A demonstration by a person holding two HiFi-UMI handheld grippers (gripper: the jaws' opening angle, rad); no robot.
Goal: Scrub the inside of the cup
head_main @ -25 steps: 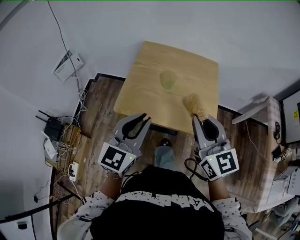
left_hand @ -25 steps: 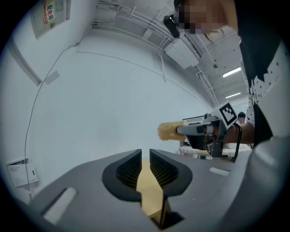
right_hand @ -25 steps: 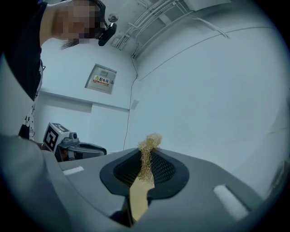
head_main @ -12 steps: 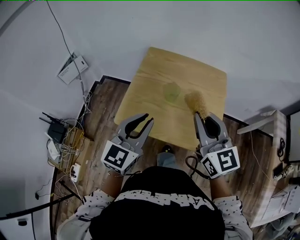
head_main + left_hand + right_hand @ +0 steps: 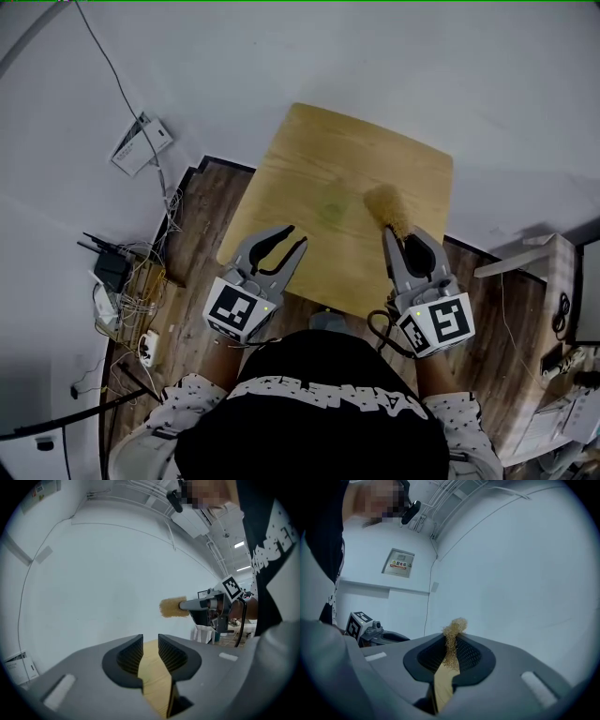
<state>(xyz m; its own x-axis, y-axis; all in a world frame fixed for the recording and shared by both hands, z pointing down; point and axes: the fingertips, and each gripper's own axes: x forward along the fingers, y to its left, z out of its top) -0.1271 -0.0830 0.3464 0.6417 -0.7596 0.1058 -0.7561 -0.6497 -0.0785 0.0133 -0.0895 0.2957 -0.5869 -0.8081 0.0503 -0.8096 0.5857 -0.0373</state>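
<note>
Recorder: Tool states, left first?

Observer: Left tool: jaws a narrow gap apart, just been opening, nothing between them. Only wood of the tabletop shows through the gap. Tips sit over the near edge of the tabletop.

Recorder: Right?

Observer: Right tool: jaws closed on the brush. Tan fibres run between the pads, and the bristle head sticks out ahead over the tabletop.

Recorder: Cup?

Observer: Cup is on the tabletop, clear, and only a faint greenish patch in the head view. It lies just left of the bristle head; contact cannot be told. It is ahead of both tools, between them, nearer the right one.
</note>
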